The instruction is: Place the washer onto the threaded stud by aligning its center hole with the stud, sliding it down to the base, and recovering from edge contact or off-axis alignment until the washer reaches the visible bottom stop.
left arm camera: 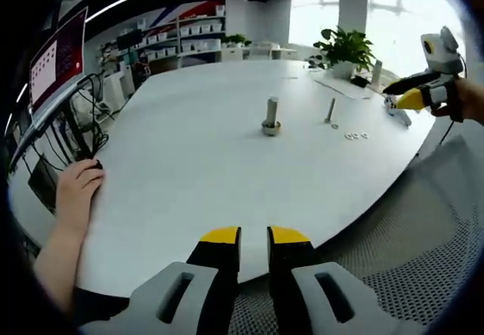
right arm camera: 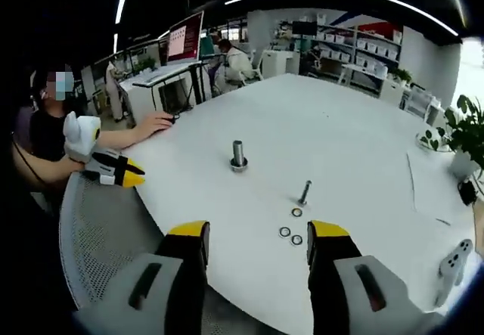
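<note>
Currently three washers [right arm camera: 290, 227] lie loose on the white desk [right arm camera: 340, 146], just at six o'clock of the thin threaded stud [right arm camera: 304, 192], with a thicker bolt [right arm camera: 238, 155] standing off at ten o'clock. Right gripper [right arm camera: 258, 238] hovers with jaws spread wide and empty; left gripper [left arm camera: 253, 240] holds its jaws nearly closed, gripping nothing. Best to pinch one washer by its rim, keeping it level, so the hole meets the stud squarely.
</note>
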{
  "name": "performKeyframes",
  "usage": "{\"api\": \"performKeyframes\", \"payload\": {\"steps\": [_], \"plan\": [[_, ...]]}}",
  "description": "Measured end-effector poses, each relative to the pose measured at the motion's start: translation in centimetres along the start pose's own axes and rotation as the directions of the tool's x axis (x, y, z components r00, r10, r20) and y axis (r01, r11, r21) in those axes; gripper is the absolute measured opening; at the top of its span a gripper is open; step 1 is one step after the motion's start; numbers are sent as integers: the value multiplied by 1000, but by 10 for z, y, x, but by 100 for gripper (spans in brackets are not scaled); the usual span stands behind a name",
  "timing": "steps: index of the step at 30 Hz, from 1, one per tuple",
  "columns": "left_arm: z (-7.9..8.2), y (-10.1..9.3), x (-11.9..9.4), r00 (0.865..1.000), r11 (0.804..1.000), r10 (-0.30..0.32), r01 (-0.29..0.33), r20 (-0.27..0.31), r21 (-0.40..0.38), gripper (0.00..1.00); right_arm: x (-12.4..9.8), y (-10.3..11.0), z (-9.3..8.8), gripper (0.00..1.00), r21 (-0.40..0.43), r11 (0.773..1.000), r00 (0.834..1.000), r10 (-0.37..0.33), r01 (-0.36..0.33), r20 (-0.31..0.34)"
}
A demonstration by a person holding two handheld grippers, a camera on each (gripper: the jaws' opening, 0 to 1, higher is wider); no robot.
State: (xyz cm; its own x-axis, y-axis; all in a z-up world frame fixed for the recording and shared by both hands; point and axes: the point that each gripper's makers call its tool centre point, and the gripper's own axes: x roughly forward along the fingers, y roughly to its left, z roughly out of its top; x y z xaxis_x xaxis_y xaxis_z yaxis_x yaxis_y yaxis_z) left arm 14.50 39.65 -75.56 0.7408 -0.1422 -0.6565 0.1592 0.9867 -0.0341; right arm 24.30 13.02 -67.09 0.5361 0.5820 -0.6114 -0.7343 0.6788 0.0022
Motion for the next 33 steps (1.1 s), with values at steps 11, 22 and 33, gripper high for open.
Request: {"api": "performKeyframes", "payload": {"steps": [11, 22, 33], "plan": [[3, -1, 0, 1000, 1000, -6, 6, 15, 22, 16, -28, -30, -59, 55, 193, 958, 976, -217, 214, -5], [1, -3, 0, 1000, 1000, -23, 23, 3, 10, 13, -11, -18, -81, 54, 225, 951, 977, -212, 214, -31], [3, 1, 0, 1000, 1000, 4, -3, 21, -28, 10, -1, -12, -87, 53, 225, 966, 992, -121, 125, -30]]}}
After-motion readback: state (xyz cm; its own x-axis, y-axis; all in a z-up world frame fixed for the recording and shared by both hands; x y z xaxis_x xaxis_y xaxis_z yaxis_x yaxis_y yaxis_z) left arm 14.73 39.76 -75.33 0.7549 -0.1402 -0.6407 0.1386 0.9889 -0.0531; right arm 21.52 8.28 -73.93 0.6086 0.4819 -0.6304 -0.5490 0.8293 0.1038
